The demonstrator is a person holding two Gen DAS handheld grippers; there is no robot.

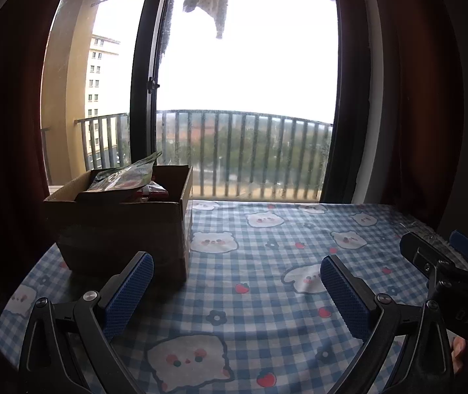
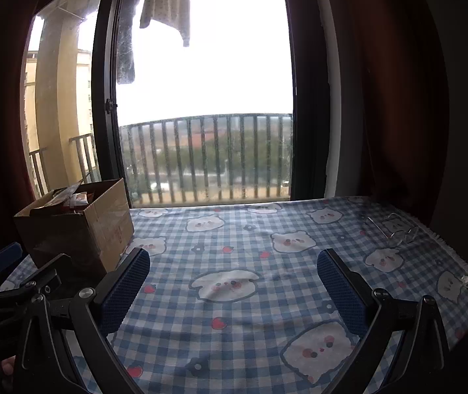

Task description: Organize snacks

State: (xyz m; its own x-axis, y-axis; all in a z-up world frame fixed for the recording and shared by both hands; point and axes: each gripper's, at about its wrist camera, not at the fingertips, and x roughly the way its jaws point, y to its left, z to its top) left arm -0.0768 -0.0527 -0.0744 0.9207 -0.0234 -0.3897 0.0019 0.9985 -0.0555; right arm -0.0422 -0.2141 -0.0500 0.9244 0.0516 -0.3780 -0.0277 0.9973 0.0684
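A brown cardboard box stands at the far left of the table, with snack packets sticking out of its open top, a green one uppermost. The same box shows in the right wrist view with packets inside. My left gripper hovers open just in front and to the right of the box, nothing between its blue pads. My right gripper is open over the bare cloth, further right. Each gripper appears at the edge of the other's view.
A blue-and-white checked cloth with bear prints covers the table. A pair of glasses lies near the far right edge. A glass balcony door and dark red curtains stand behind the table.
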